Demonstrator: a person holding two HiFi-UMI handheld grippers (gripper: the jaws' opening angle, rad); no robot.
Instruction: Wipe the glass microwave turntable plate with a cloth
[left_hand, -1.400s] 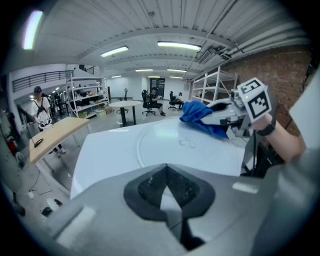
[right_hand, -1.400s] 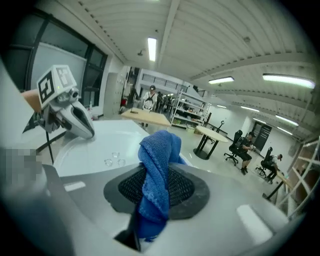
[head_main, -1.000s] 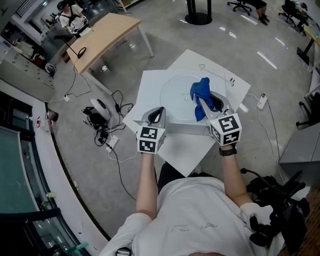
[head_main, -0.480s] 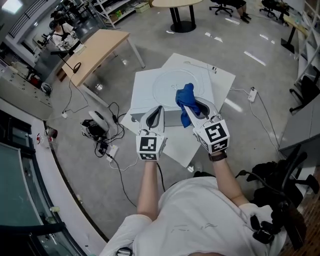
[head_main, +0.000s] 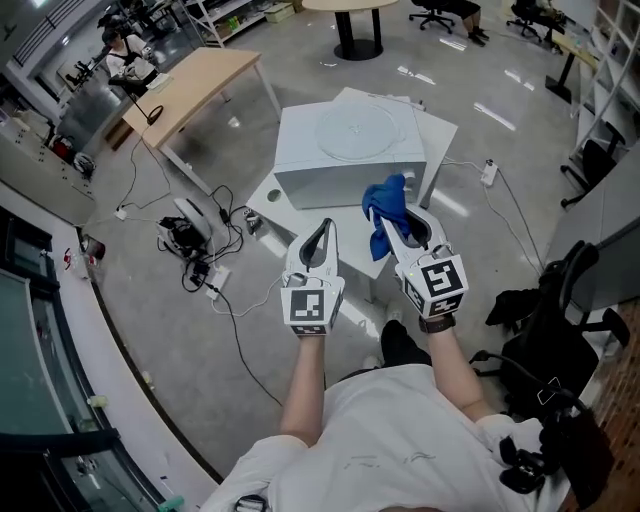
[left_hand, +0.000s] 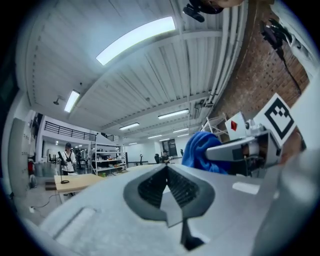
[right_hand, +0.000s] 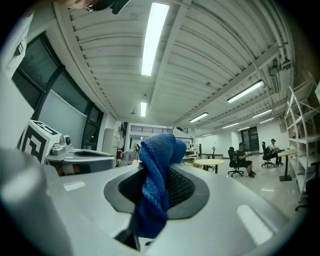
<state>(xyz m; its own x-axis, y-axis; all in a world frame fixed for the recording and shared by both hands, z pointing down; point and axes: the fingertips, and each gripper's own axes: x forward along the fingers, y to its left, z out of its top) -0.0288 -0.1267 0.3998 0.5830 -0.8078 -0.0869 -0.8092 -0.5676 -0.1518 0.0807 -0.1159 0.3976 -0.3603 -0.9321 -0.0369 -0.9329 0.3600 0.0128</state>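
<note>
The round glass turntable plate (head_main: 357, 132) lies flat on top of a white microwave (head_main: 340, 178) in the head view. Both grippers are held up in the air, nearer to me than the microwave and apart from it. My right gripper (head_main: 396, 222) is shut on a blue cloth (head_main: 384, 208), which bunches above the jaws and hangs below them (right_hand: 156, 175). My left gripper (head_main: 321, 232) is shut with nothing in it, its jaws meeting at the tip (left_hand: 167, 169). The left gripper view also shows the blue cloth (left_hand: 199, 150) beside it.
The microwave stands on stacked white boards (head_main: 432, 130) over a low white table (head_main: 268, 200). A wooden table (head_main: 195, 82) is at the upper left. Cables and a power strip (head_main: 195, 255) lie on the floor left. A dark office chair (head_main: 560, 320) stands right.
Both grippers have drawn back from the plate and now hang in front of the microwave. The blue cloth came off the plate with the right gripper. The head view has pulled back.
</note>
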